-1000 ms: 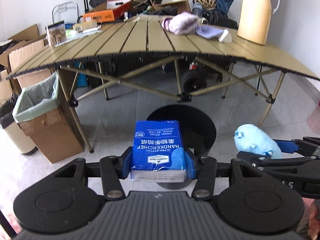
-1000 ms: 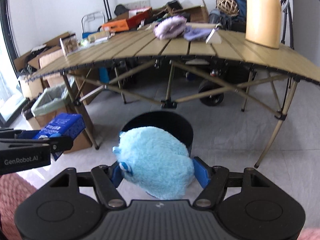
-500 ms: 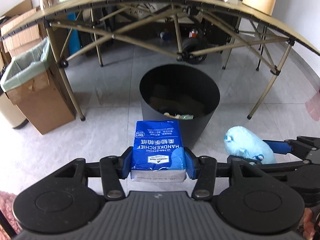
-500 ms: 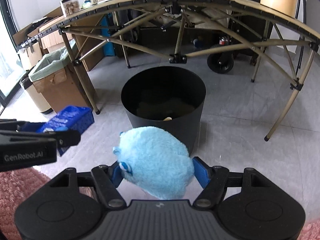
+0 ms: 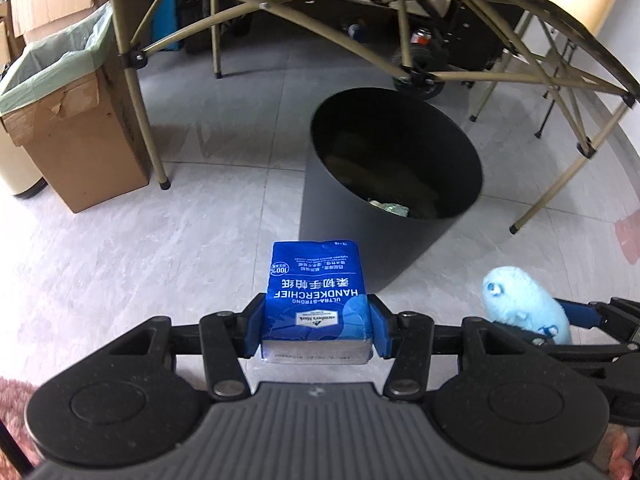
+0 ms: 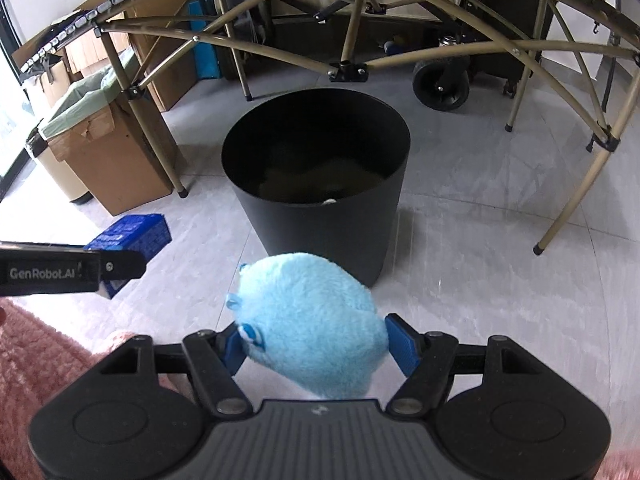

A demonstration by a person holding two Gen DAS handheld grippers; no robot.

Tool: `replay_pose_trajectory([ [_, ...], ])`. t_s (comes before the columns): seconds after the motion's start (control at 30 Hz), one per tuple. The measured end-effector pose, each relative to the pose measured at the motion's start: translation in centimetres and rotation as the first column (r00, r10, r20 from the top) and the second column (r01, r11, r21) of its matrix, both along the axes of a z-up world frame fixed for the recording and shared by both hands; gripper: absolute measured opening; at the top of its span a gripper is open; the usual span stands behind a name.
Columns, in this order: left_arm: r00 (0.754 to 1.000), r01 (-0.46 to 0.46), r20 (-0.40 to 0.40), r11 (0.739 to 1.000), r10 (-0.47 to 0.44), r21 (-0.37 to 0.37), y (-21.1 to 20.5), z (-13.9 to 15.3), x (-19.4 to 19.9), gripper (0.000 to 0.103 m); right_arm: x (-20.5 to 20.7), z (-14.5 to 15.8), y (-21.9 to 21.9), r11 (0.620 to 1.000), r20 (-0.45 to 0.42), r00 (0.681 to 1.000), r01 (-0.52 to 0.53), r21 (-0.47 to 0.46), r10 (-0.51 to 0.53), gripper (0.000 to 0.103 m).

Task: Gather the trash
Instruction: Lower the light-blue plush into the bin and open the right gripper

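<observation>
Floor (image 6: 480, 240) clear rt of bin (image 6: 320, 220)

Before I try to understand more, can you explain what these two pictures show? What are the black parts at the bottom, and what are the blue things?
No robot arm is here: a person holds a two-finger clamp in each hand, and each carries a wide-angle camera looking along its fingers. The black parts at the bottom are each tool's own body. One picture is from the left tool, which is clamped on a blue tissue pack. The other is from the right tool, which is clamped on a light blue fluffy toy. Each tool also shows at the edge of the other's picture. Ahead, on the tiled floor, stands a black bin with some rubbish inside, before a folding table's legs. A lined cardboard box stands to the left.
</observation>
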State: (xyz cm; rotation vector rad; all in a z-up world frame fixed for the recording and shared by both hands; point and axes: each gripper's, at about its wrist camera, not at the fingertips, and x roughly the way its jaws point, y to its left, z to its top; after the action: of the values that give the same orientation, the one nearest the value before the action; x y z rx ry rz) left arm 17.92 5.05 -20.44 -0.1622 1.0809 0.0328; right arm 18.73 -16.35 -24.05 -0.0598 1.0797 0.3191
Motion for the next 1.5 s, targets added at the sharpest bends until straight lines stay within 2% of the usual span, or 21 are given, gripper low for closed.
replay_pose_trajectory([
  [0.43, 0.995, -0.096, 0.001, 0.995, 0.096, 0.028, 3.3, -0.3, 4.2, 0.052, 9.7, 0.8, 3.8, 0.993, 0.038, 0.993, -0.114, -0.040, 0.116, 0.069],
  [0.8, 0.991, -0.129, 0.045, 0.990, 0.127, 0.060, 3.9, 1.0, 7.8, 0.052, 16.3, -0.6, 6.1, 0.995, -0.044, 0.995, -0.094, -0.031, 0.092, 0.069],
  [1.13, 0.987, -0.134, 0.098, 0.987, 0.125, 0.093, 4.6, 2.5, 11.2, 0.052, 19.8, -1.4, 7.7, 0.997, -0.092, 0.994, -0.067, -0.027, 0.064, 0.069],
  [1.5, 0.986, -0.153, 0.078, 0.984, 0.146, 0.089, 5.7, 1.4, 12.0, 0.052, 21.1, -3.8, 8.1, 1.000, -0.189, 0.982, 0.005, -0.017, -0.008, 0.071],
])
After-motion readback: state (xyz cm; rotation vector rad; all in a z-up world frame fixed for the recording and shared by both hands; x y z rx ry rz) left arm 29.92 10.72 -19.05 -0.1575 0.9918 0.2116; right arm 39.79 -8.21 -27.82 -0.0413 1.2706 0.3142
